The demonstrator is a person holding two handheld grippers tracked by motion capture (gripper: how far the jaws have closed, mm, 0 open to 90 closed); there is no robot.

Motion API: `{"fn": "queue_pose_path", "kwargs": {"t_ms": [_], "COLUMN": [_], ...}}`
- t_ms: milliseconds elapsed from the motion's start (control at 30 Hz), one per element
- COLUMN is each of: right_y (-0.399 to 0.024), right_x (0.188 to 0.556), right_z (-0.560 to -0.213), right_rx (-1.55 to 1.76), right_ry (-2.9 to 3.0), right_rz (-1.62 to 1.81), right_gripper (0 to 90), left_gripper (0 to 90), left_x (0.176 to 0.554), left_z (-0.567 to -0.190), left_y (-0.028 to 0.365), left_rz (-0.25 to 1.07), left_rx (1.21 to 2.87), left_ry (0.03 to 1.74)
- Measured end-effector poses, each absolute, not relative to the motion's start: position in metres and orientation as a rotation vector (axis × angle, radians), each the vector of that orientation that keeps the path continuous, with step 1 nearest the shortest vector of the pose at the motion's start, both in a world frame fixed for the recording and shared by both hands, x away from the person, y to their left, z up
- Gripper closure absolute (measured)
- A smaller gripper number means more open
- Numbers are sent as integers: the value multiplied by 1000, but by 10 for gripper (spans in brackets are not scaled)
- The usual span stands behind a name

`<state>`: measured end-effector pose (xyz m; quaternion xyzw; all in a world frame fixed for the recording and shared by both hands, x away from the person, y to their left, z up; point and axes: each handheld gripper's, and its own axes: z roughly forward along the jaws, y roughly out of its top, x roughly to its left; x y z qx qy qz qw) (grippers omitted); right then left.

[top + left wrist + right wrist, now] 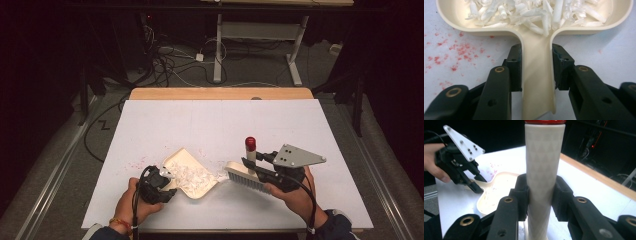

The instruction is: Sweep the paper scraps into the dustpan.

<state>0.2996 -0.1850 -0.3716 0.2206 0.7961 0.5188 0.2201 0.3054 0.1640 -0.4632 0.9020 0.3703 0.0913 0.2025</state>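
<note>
A cream dustpan [173, 159] lies on the table's near left with a heap of white shreds [192, 175] in it. My left gripper [168, 181] is shut on the dustpan's handle [537, 82], one pad on each side. The shreds [536, 12] fill the pan just beyond the jaws. My right gripper [253, 166] is shut on the white handle of a brush [544, 157] with a red tip. The brush's bristle head [245, 177] rests on the table at the pan's right lip. In the right gripper view, the left gripper [475, 185] and the dustpan [496, 192] lie farther off.
White sheet covers the table [225, 120], with a wooden strip [220, 93] along the far edge. Red specks [140, 162] dot the sheet left of the pan [456, 52]. A few white scraps [220, 175] lie at the pan's mouth. Cables and a desk frame [218, 50] stand on the floor beyond.
</note>
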Motion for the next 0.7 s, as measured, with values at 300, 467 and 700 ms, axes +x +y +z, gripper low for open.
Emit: {"fn": "queue_pose_path", "kwargs": {"t_ms": [300,467,700], "right_y": [-161,-136,-136], "right_x": [317,326,318], "right_z": [-380,-378,-369], "right_rx": [631,603,554], "right_ry": [2189,2186,2183], "right_rz": [1482,1518,1560], "right_gripper": [708,707,707], "left_gripper": [633,633,632], "left_x": [306,305,304], "left_z": [-463,-463,-464], "left_y": [160,159,160], "left_rz": [251,254,253], "left_rx": [2526,2524,2509], "left_ry": [1016,1015,1020]}}
